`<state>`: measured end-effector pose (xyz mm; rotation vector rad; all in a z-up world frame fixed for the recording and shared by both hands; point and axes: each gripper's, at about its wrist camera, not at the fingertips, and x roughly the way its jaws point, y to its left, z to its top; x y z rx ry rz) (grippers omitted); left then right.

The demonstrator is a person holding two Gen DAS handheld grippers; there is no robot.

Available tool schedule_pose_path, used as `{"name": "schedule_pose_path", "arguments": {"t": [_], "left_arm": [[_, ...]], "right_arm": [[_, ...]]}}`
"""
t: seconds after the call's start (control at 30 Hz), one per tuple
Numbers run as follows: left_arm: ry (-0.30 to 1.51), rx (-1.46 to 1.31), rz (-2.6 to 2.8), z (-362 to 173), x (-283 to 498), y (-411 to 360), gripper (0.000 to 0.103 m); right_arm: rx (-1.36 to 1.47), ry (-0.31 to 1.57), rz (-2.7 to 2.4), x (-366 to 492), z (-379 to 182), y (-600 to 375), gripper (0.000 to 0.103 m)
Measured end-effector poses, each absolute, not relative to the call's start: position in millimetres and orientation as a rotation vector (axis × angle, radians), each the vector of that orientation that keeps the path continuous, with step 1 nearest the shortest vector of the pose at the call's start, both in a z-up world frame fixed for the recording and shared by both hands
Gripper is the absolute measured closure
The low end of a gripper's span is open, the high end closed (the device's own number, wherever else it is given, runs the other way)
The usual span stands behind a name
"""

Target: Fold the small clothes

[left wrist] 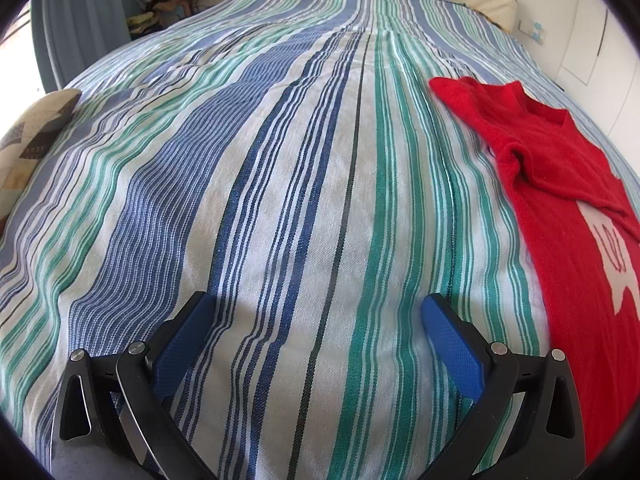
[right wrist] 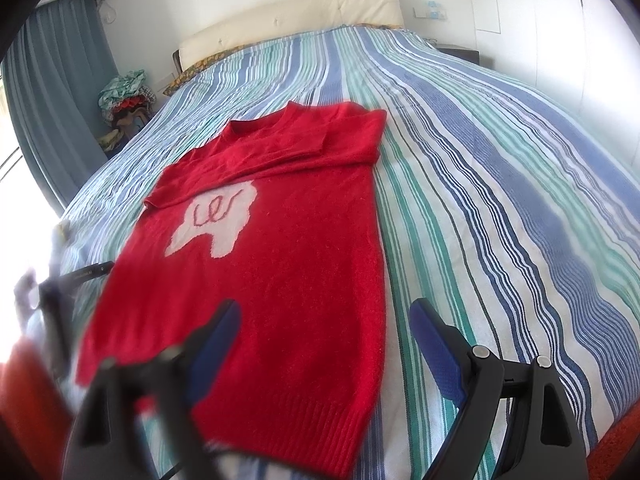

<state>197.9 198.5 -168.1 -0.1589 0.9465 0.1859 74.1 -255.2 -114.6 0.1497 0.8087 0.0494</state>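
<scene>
A small red sweater (right wrist: 288, 256) with a white motif (right wrist: 218, 216) lies flat on the striped bedspread (right wrist: 500, 200), both sleeves folded across its chest. My right gripper (right wrist: 326, 320) is open and empty, low over the sweater's lower right part near the hem. In the left wrist view the sweater (left wrist: 560, 184) lies at the right edge. My left gripper (left wrist: 316, 312) is open and empty over bare bedspread (left wrist: 280, 200), to the left of the sweater. The left gripper shows blurred at the left edge of the right wrist view (right wrist: 60, 280).
A cream headboard (right wrist: 288, 20) stands at the bed's far end. A pile of clothes (right wrist: 124, 96) sits beside the bed at the far left, by a blue curtain (right wrist: 52, 80). A patterned cushion (left wrist: 32, 140) lies at the bed's left edge. White wall cupboards (right wrist: 560, 20) are on the right.
</scene>
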Motion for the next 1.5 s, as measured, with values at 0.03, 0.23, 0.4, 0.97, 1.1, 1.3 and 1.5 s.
{"name": "schedule_pose_path", "arguments": {"t": [0.03, 0.23, 0.4, 0.97, 1.1, 1.3, 1.5], "left_arm": [[0.947, -0.159, 0.186, -168.1, 197.8, 198.5, 0.0], [0.946, -0.159, 0.186, -168.1, 198.0, 198.5, 0.0], [0.946, -0.159, 0.186, -168.1, 198.2, 198.4, 0.0], [0.946, -0.159, 0.186, -168.1, 198.3, 198.5, 0.0], [0.945, -0.16, 0.187, -168.3, 198.3, 198.2, 0.0], [0.943, -0.148, 0.193, -169.0, 199.6, 196.0, 0.0], [0.942, -0.152, 0.19, -169.6, 199.7, 197.5, 0.0]], "right_arm": [[0.148, 0.807, 0.051, 74.1, -114.3, -254.7, 0.018], [0.135, 0.81, 0.057, 74.2, -114.7, -251.7, 0.018], [0.145, 0.802, 0.048, 73.7, -113.2, -255.1, 0.018], [0.114, 0.792, 0.037, 74.1, -111.2, -251.9, 0.018], [0.13, 0.791, 0.009, 74.6, -110.6, -259.4, 0.018], [0.152, 0.781, -0.02, 75.4, -108.9, -268.3, 0.018], [0.159, 0.796, -0.039, 76.7, -112.5, -271.2, 0.018]]}}
